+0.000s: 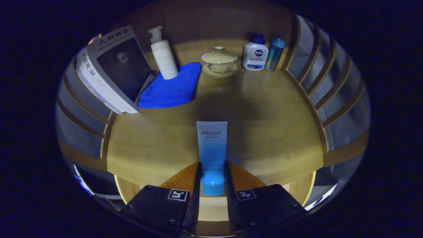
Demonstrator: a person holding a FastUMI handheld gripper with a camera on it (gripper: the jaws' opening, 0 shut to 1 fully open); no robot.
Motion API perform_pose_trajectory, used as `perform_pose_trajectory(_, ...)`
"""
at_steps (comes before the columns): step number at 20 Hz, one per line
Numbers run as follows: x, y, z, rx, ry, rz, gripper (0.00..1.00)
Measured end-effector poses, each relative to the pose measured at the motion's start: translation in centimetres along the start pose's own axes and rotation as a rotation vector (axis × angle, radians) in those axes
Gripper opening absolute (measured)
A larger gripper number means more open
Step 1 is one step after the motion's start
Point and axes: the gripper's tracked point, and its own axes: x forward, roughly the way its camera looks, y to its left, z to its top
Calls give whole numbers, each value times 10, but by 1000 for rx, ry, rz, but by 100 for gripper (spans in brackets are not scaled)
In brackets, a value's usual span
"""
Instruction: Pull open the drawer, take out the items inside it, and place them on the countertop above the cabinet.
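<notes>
A blue tube (211, 148) with a blue cap points away from me over the wooden countertop (271, 119). My gripper (213, 180) is shut on the tube, both fingers pressing its cap end. The tube's flat end reaches out ahead of the fingers above the countertop's front part. I cannot tell whether the tube rests on the wood or hangs just over it.
At the back left a book (112, 69) leans beside a white pump bottle (163, 56) standing on a blue cloth (172, 87). A lidded tea bowl on a saucer (219, 62), a white bottle (255, 54) and a blue-green bottle (275, 53) stand along the back. Slatted walls flank both sides.
</notes>
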Motion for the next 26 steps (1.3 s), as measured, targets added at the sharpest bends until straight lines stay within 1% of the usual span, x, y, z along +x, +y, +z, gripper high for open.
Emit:
perform_pose_trajectory(2, 1, 0, 0, 0, -2, -1, 40)
perform_pose_trajectory(4, 1, -1, 1, 4, -7, 2, 45)
perform_pose_trajectory(7, -3, -1, 3, 8, -34, 3, 49)
perform_pose_trajectory(11, -12, 2, 2, 8, -60, 3, 73)
perform_pose_trajectory(14, -26, 9, -2, -16, -95, 21, 71)
perform_pose_trajectory(19, -53, 14, -18, -54, -181, 41, 71)
perform_pose_trajectory(22, -63, 16, -39, -65, -217, 64, 74)
perform_pose_trajectory(26, -70, 11, -67, -101, -275, 56, 76)
